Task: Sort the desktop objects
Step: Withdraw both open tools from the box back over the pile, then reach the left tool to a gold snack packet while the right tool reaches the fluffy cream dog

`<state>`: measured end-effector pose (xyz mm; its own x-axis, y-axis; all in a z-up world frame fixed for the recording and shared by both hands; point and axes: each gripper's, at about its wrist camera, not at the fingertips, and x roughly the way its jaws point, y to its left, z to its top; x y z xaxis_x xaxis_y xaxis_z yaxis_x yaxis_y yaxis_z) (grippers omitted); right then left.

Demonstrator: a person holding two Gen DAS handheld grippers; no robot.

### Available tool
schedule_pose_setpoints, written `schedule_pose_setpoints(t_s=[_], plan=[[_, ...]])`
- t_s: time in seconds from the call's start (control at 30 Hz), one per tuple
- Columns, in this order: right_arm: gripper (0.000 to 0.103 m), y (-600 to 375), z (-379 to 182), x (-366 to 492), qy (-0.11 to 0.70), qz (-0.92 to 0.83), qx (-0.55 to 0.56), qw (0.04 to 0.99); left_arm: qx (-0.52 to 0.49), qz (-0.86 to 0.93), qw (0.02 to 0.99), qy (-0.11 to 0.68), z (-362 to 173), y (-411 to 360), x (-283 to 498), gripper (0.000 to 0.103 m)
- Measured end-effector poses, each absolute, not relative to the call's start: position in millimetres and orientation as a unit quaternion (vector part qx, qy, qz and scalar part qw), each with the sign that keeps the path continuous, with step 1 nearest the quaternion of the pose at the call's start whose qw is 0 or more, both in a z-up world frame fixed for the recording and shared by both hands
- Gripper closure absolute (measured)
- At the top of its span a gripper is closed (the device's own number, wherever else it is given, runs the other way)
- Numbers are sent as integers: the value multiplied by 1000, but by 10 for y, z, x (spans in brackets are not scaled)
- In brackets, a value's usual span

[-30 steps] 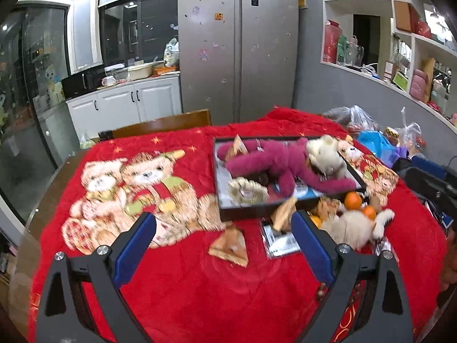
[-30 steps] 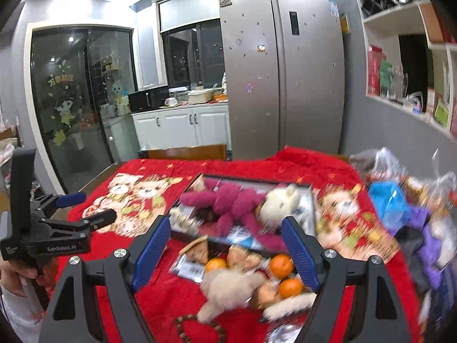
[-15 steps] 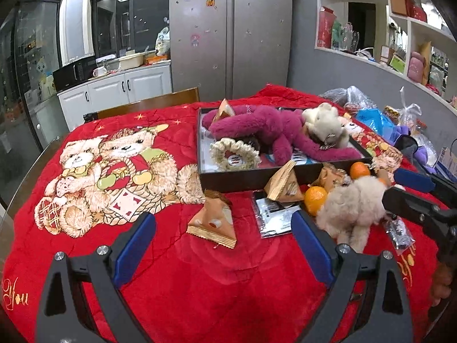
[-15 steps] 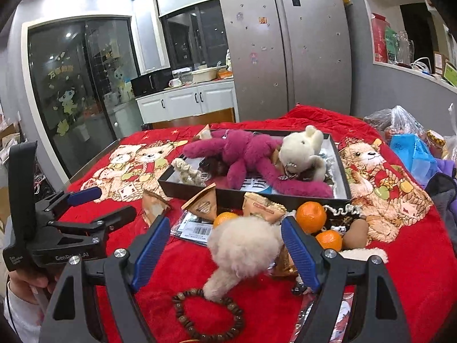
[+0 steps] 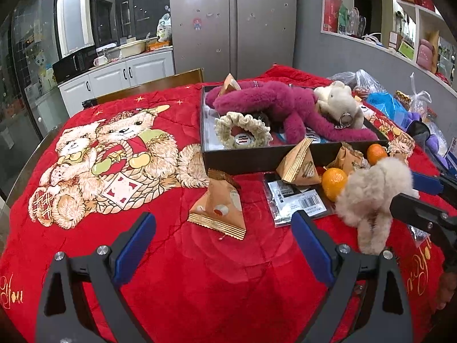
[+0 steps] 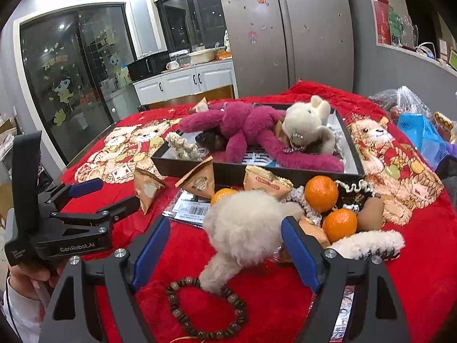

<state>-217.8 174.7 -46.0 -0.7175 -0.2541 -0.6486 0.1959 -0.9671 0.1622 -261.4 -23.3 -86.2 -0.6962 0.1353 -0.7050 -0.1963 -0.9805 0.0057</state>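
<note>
A dark tray (image 5: pixel 257 157) (image 6: pixel 228 168) on the red blanket holds a magenta plush (image 5: pixel 274 105) (image 6: pixel 242 125), a cream plush (image 5: pixel 340 103) (image 6: pixel 308 123) and a frilly ring (image 5: pixel 242 131). In front of it lie triangular snack packets (image 5: pixel 220 208) (image 6: pixel 200 181), oranges (image 5: pixel 332 183) (image 6: pixel 321 193), a barcode packet (image 5: pixel 297 200) and a fluffy beige plush (image 5: pixel 371 197) (image 6: pixel 245 223). My left gripper (image 5: pixel 222 245) (image 6: pixel 114 197) is open, just short of a snack packet. My right gripper (image 6: pixel 225 243) (image 5: pixel 417 191) is open, its fingers either side of the beige plush.
A wooden bead bracelet (image 6: pixel 205 308) lies close under the right gripper. Plastic bags and a blue bag (image 5: pixel 385 105) (image 6: pixel 420 134) sit at the table's right edge. A chair back (image 5: pixel 148 85) stands behind the table, with a fridge (image 5: pixel 234 23) beyond.
Both grippers have moved forward and down toward the table. The left one now nears the snack packet; the right one now straddles the beige plush. Both stayed open.
</note>
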Motion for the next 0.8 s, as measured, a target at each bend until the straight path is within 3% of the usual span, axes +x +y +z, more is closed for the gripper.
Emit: schedule_pose_setpoints(t_s=[0.8], plan=[[21,1776,-753,-2416,-61,-910,399,90,-444,892,88,24,-1231,-273,-3127,7]])
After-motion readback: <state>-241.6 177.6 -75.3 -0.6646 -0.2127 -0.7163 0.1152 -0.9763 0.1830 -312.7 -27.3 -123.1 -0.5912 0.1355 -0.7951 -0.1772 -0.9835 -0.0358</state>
